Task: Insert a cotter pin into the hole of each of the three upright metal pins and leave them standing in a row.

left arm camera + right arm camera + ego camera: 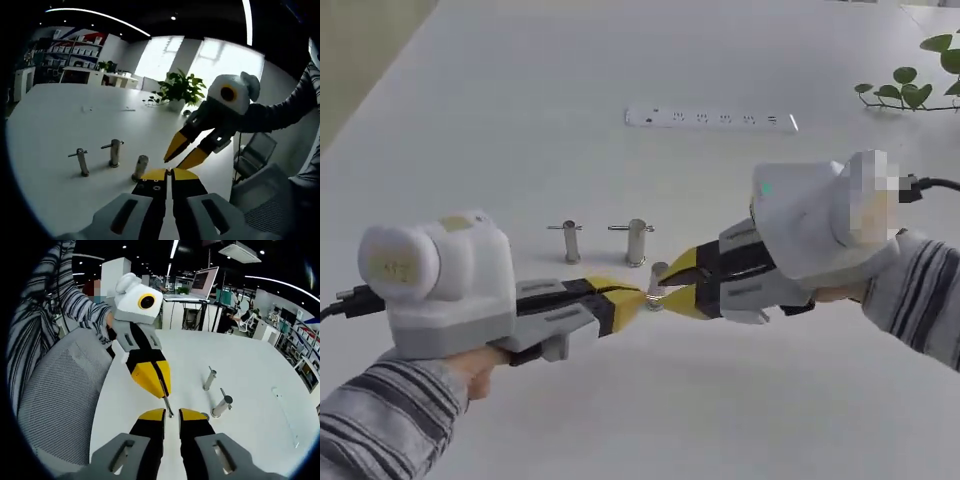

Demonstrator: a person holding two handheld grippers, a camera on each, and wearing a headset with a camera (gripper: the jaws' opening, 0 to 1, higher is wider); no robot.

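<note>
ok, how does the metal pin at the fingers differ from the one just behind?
The near metal pin carries no cotter pin; the pin behind has one through its top, sticking out sideways. The near one stands by the tips of the left gripper, shut on a loose cotter pin, and the open right gripper; the pin behind stands clear of both. Both are upright on the table.

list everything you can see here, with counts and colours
table: 1, white, under everything
pinned metal pins: 2, silver, standing side by side mid-table
bare metal pin: 1, silver, nearest the person
cotter pin: 1, silver, held between shut jaws
power strip: 1, white, far side
plant: 1, green, far right
left gripper: 1, yellow-black, shut on cotter pin
right gripper: 1, yellow-black, open
sleeves: 2, striped grey, both arms
</note>
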